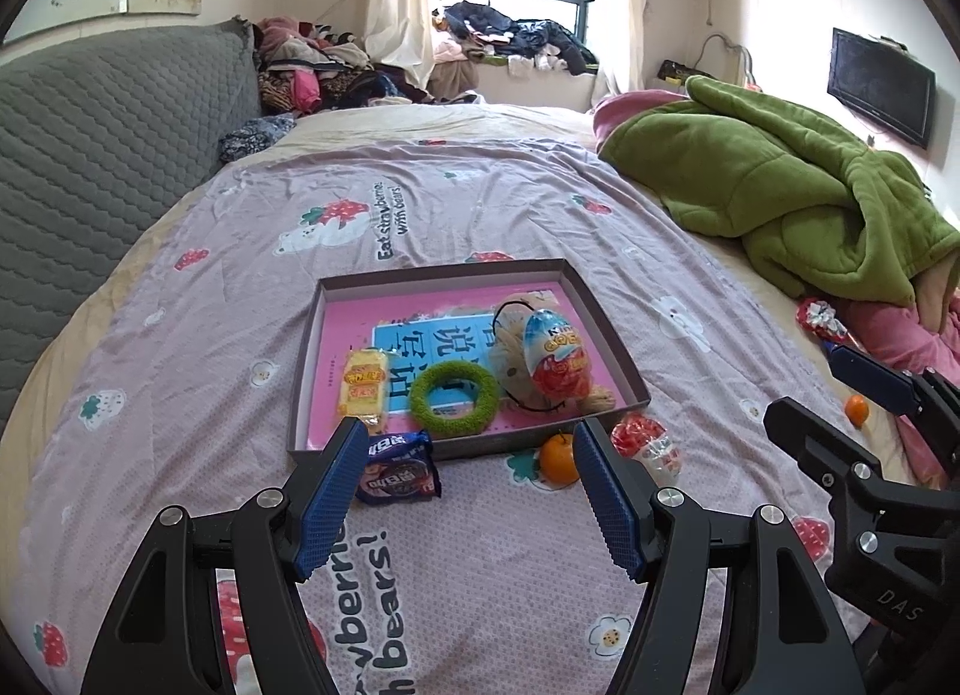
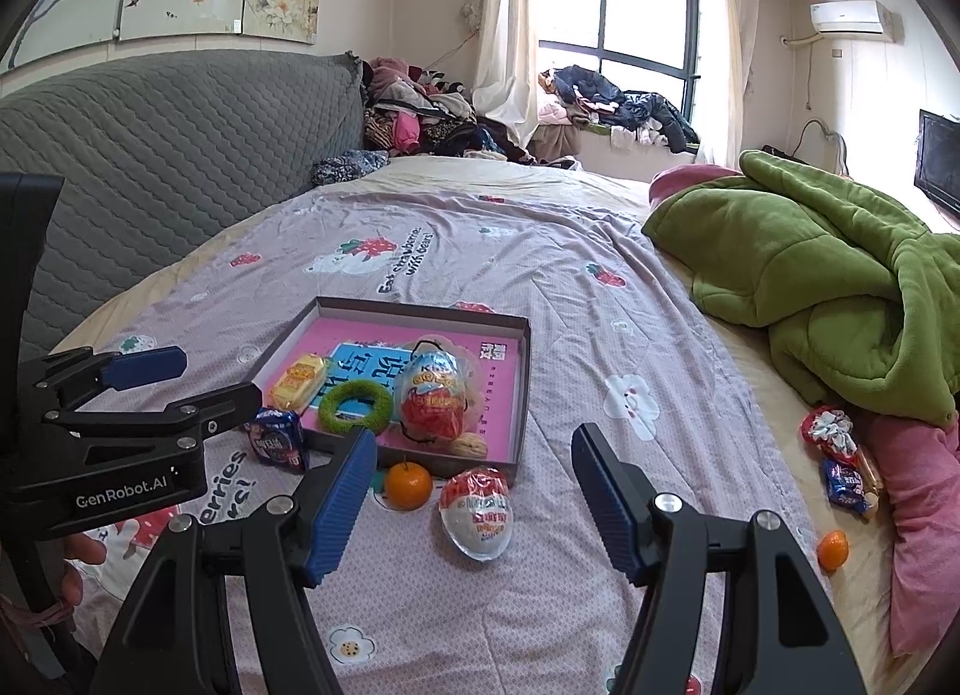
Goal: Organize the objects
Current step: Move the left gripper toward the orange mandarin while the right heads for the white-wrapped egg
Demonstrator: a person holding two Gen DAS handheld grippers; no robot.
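Note:
A dark shallow tray on the bed holds a pink book, a yellow snack pack, a green ring and a large foil egg. Just outside its near edge lie a purple biscuit packet, an orange and a small red-and-white egg. My left gripper hovers open over the packet and orange, holding nothing. My right gripper stands open and empty above the small egg and the orange. The two grippers are side by side, apart.
A second orange and two sweet wrappers lie at the right beside a pink cloth. A bunched green quilt fills the right side of the bed. A grey padded headboard runs along the left.

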